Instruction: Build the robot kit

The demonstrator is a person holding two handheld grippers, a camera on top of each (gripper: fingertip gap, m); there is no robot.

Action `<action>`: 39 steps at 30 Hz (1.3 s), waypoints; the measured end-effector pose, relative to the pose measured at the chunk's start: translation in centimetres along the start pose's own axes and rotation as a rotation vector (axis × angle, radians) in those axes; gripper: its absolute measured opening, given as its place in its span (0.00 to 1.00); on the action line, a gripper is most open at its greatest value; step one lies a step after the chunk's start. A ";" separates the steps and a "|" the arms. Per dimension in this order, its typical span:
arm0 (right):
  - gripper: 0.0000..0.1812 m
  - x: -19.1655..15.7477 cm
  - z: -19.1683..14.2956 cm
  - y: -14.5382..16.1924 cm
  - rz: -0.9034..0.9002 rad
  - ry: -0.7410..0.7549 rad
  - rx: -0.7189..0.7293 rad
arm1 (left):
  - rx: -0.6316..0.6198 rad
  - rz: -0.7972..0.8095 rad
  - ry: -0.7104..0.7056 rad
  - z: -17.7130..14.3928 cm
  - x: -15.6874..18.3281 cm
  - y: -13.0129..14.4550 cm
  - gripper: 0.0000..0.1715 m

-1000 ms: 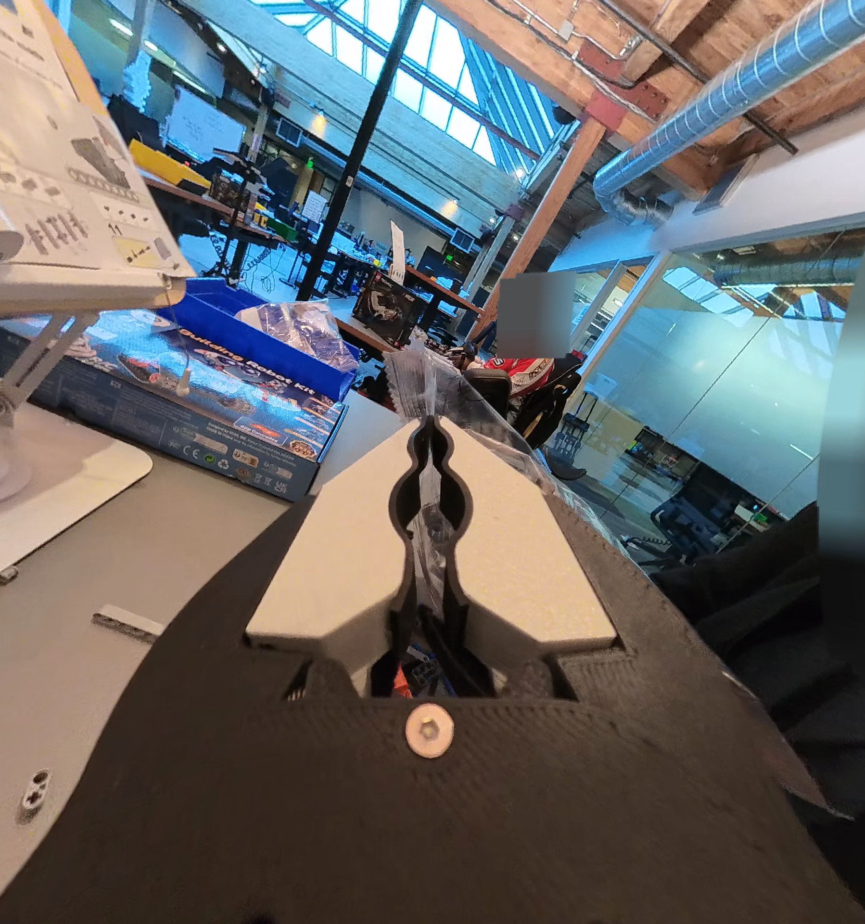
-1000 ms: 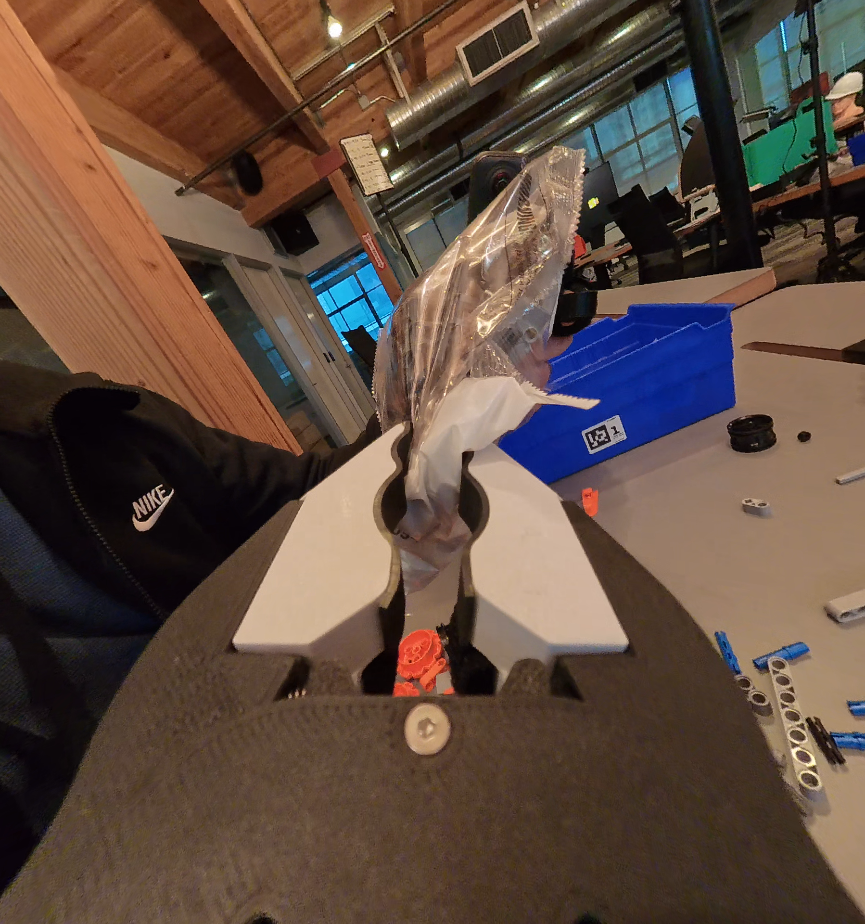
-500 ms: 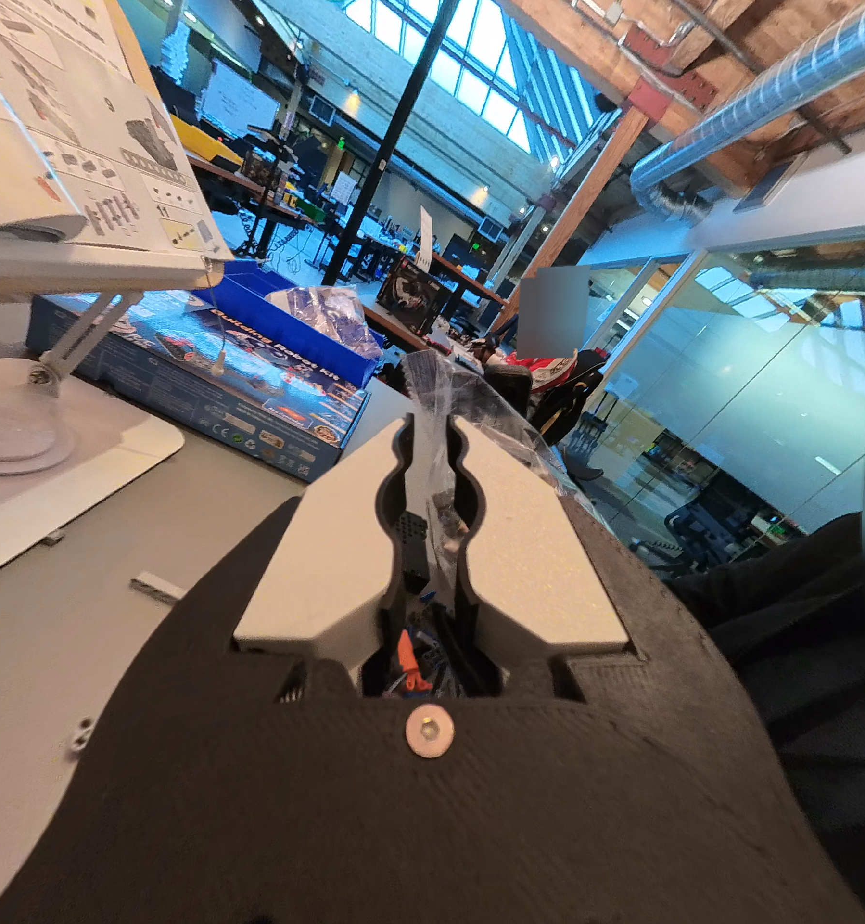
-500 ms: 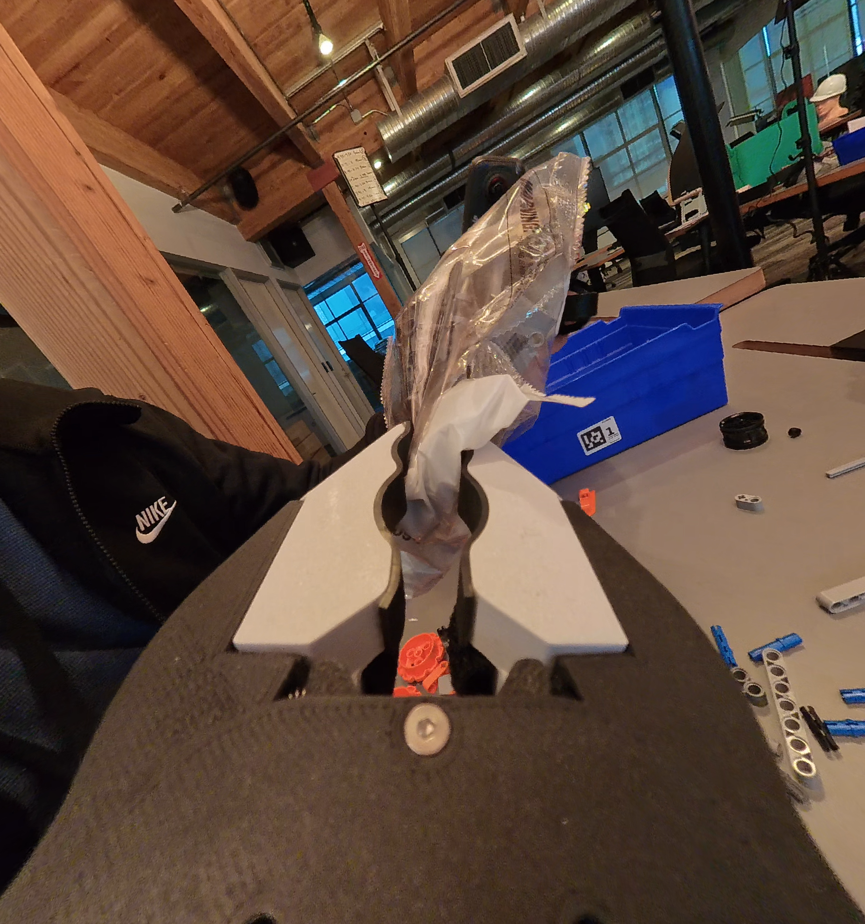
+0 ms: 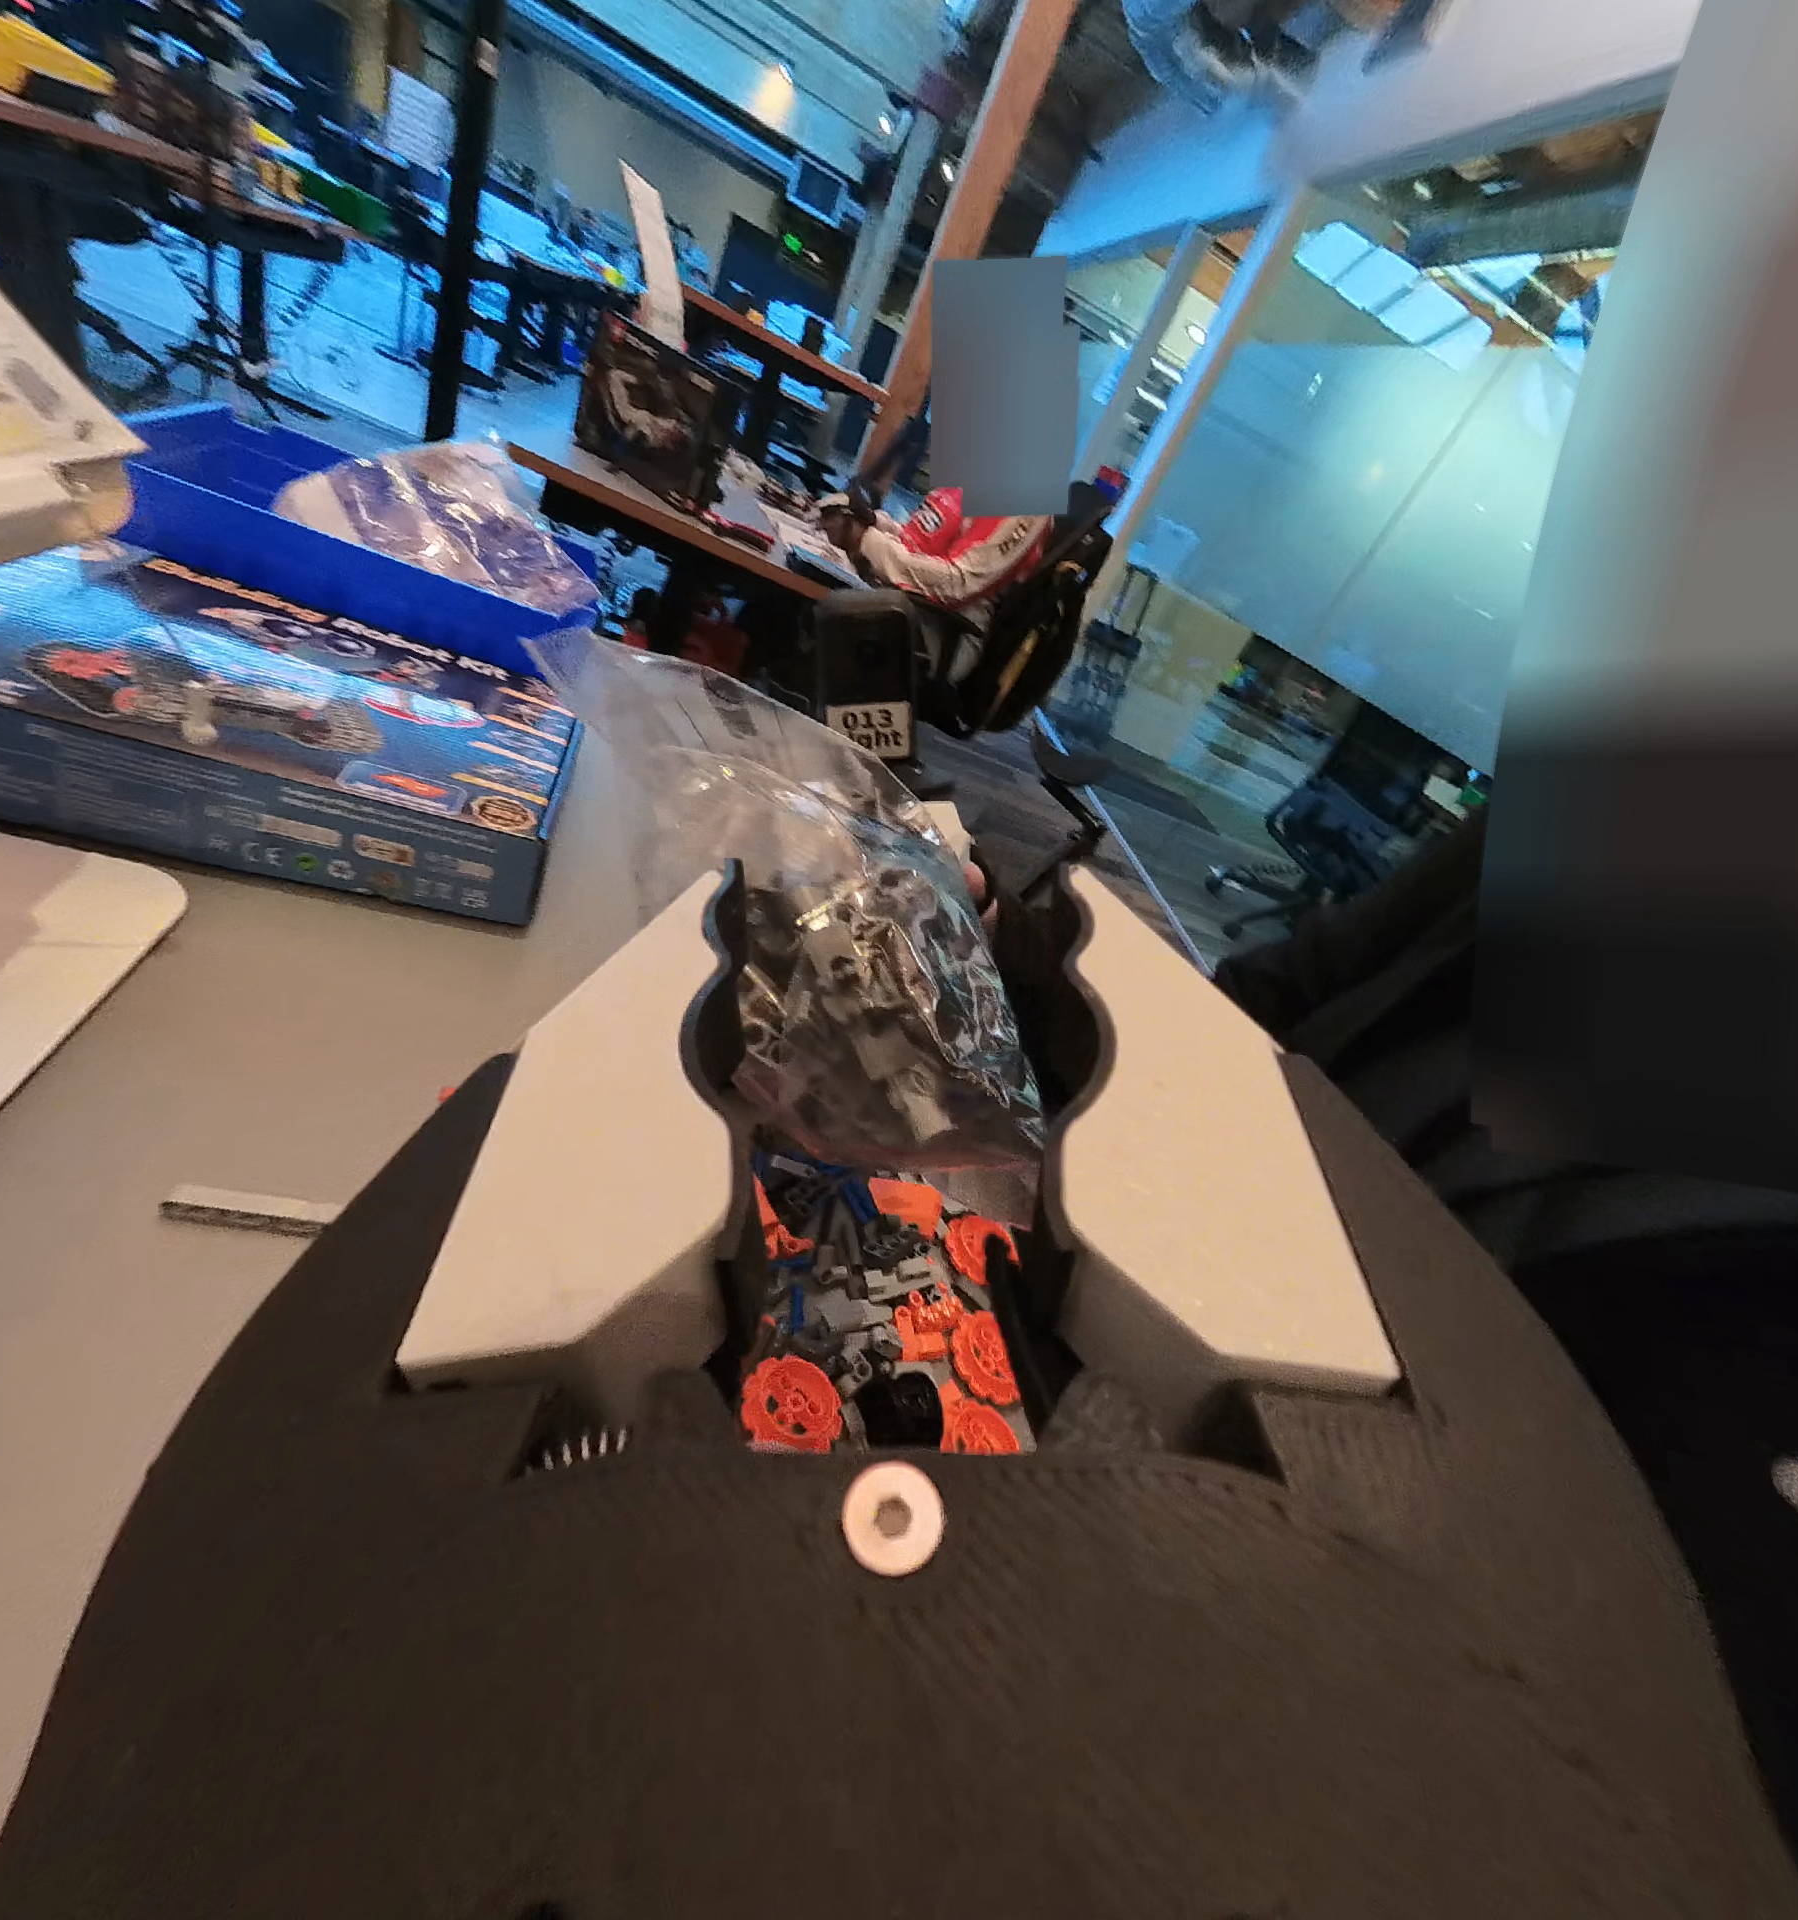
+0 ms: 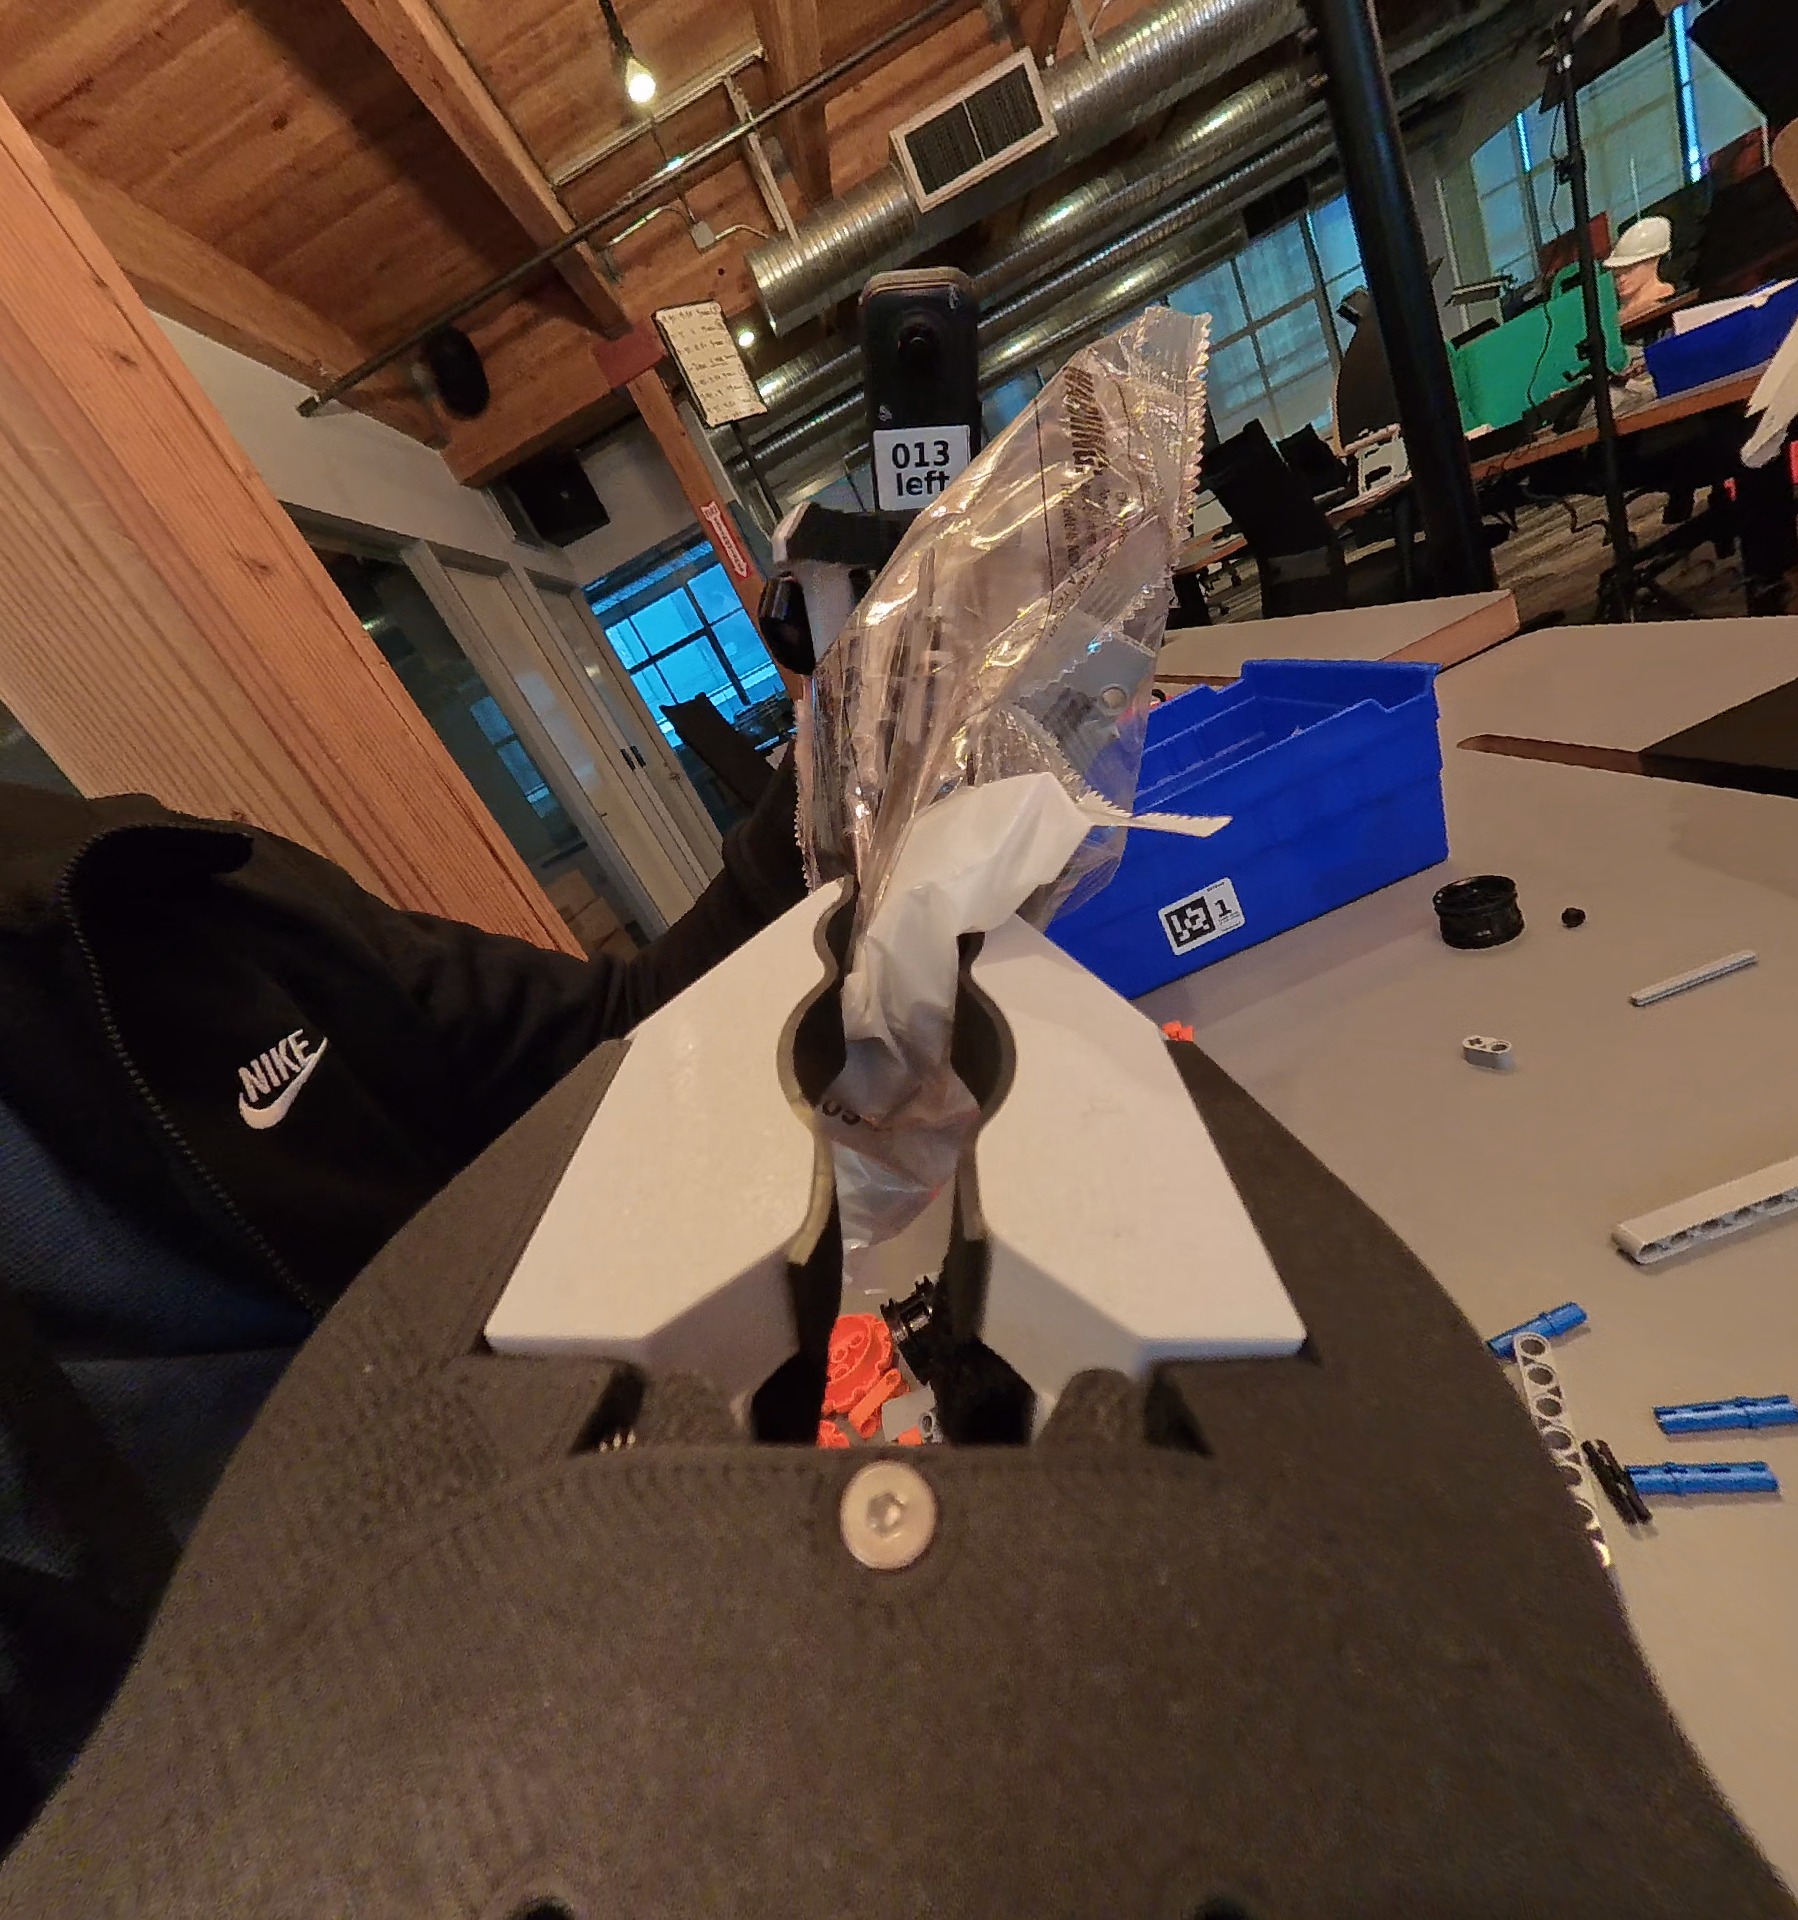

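So one clear parts bag (image 6: 988, 665): right gripper (image 6: 900, 935) fingers clamp it, left gripper (image 5: 895, 914) fingers spread wide around it.

1. Cool blue daylight is filling the left wrist view; the glass wall (image 5: 1321, 499) at right is glowing pale.
2. That view is smearing with motion blur: the box (image 5: 251, 727) and the far desks are showing soft edges.
3. Warm amber light is washing the right wrist view, with a ceiling bulb (image 6: 640, 83) shining on the wood.
4. This view is staying sharp; glare is glinting off the bag (image 6: 988, 665).
5. Wide-angle distortion is bending the lines at the edges of both views.
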State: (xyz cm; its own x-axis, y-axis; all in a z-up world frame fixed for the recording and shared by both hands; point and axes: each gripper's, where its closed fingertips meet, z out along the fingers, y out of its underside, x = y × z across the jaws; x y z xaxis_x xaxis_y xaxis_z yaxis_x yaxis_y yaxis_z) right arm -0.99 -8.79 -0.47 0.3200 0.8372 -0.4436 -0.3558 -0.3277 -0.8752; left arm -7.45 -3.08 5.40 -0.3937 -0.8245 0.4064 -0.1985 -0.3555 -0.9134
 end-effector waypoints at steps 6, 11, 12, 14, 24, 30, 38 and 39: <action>0.07 0.2 0.0 0.3 -0.039 0.041 -0.035 | -0.188 0.100 -0.111 1.5 -0.6 2.9 0.16; 0.06 0.4 -0.3 -0.2 -0.032 0.055 -0.012 | -0.216 0.162 -0.214 1.8 -1.6 3.0 0.00; 0.06 0.3 -0.3 -0.2 -0.028 0.051 -0.008 | -0.218 0.172 -0.220 1.8 -1.5 3.0 0.00; 0.05 0.4 -0.3 -0.3 -0.017 0.047 0.003 | -0.210 0.177 -0.221 1.8 -1.2 2.7 0.00; 0.05 0.5 -0.7 -0.8 0.022 0.036 0.040 | -0.130 0.079 -0.111 2.3 0.0 1.9 0.00; 0.05 0.3 -0.7 -1.0 0.009 0.028 0.044 | -0.129 0.095 -0.106 2.4 0.4 1.7 0.00; 0.04 0.1 -4.0 -2.8 -0.061 0.115 0.080 | -0.091 0.199 -0.310 -1.6 -0.1 -1.2 0.11; 0.04 0.0 -5.0 -3.3 -0.079 0.147 0.089 | -0.089 0.214 -0.330 -2.3 0.1 -1.5 0.11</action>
State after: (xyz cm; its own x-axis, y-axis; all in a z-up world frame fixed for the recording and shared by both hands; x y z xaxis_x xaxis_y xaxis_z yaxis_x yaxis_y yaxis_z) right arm 4.63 -9.88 1.47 0.4721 0.7837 -0.4036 -0.3989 -0.2184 -0.8906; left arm -9.29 -1.58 6.86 -0.1282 -0.9780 0.1644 -0.2261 -0.1326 -0.9650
